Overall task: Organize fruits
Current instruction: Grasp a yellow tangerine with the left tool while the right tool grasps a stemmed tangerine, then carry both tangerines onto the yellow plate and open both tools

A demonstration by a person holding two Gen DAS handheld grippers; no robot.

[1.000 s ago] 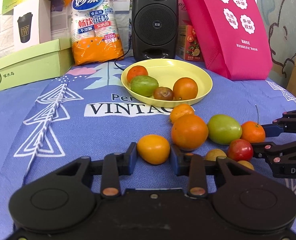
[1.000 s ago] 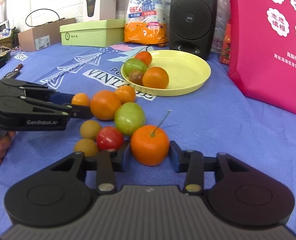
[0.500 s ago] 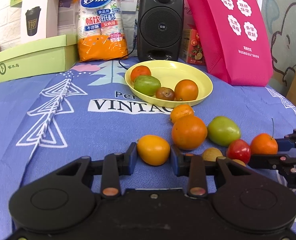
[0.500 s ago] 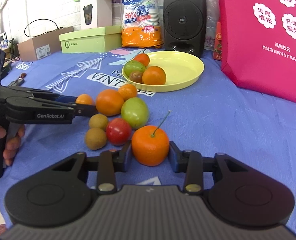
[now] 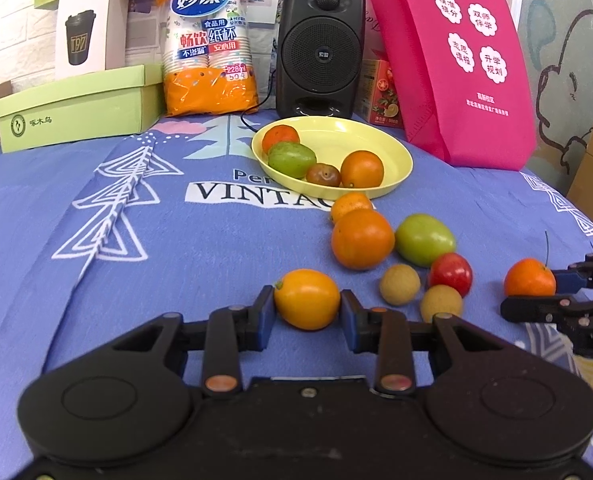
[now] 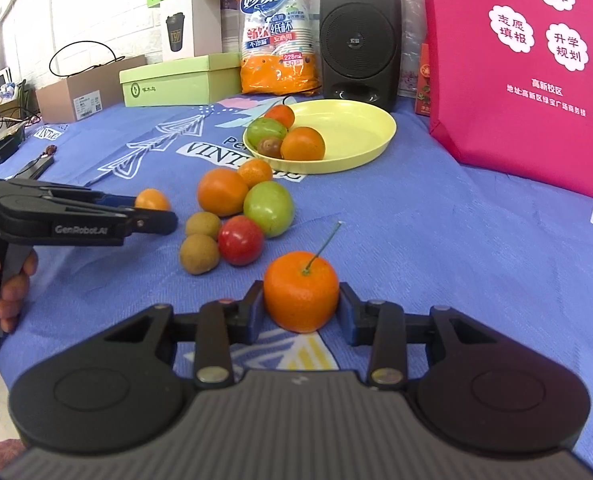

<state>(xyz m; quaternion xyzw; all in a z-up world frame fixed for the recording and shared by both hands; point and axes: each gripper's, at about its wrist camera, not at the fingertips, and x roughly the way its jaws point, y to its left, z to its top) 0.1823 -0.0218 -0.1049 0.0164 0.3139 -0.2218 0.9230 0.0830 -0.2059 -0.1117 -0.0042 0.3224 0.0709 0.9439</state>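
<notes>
At the left, a broad stretch of bare blue cloth on the tabletop (image 5: 144,240) is seen, bounded at ten o'clock by a green box (image 5: 76,116) and a bag of paper cups (image 5: 208,40). The left gripper (image 5: 307,312) is seen with its jaws closed narrowly on a yellow-orange fruit (image 5: 306,298), held low over the cloth. At twelve to one o'clock from it, a loose cluster lies in the way: a large orange (image 5: 361,238), a green fruit (image 5: 425,239), a red fruit (image 5: 450,273) and two brown fruits (image 5: 399,284), touching or just beside one another. Beyond them the yellow plate (image 5: 392,148) is found, with four fruits gathered at its left side and its right half bare. A speaker (image 5: 320,48) stands behind it, and a pink bag (image 5: 464,64) closes the far right. At three o'clock, the right gripper (image 6: 301,310) is shown with jaws closed on a stemmed orange (image 6: 301,296), apart from the cluster.
</notes>
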